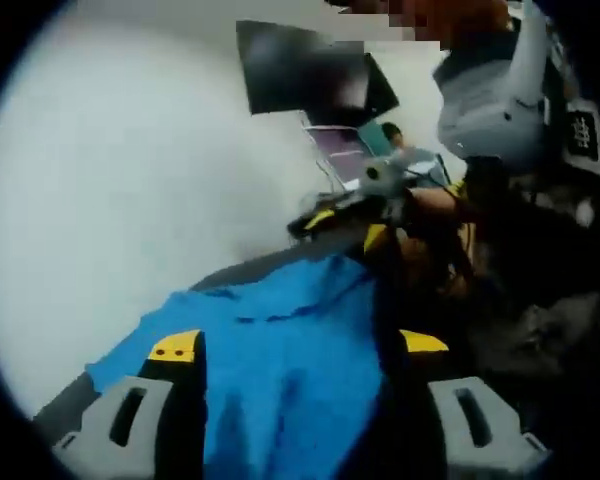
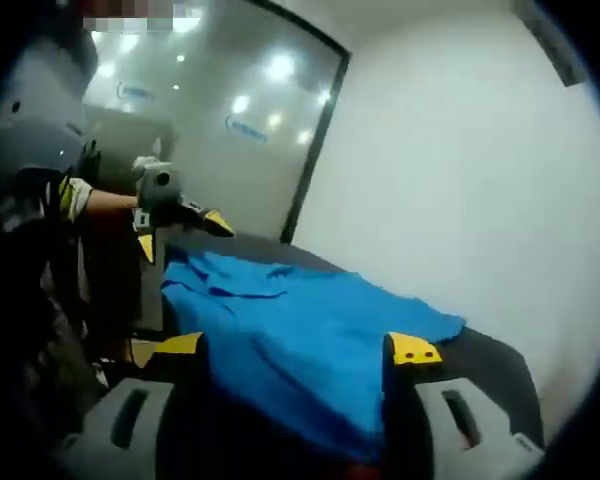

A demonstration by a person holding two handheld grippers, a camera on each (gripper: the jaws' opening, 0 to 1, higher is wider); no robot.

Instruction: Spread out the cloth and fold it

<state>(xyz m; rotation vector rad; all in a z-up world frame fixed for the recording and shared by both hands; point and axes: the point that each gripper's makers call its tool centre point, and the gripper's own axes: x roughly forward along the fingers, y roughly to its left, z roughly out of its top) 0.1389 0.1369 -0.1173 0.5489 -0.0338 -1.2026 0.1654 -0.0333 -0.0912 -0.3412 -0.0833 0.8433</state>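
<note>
The blue cloth (image 1: 280,370) is gripped between the left gripper (image 1: 295,350) jaws and likewise clamped at its opposite edge by the right gripper (image 2: 300,350). It is held stretched above the dark table (image 2: 490,360), apparently so it can be spread flat before folding.

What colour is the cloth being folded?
Plain bright blue cloth, clearest in the right gripper view.

Blue cloth (image 2: 300,335) rumpled, spread across dark table (image 2: 490,360), edges lifted.
</note>
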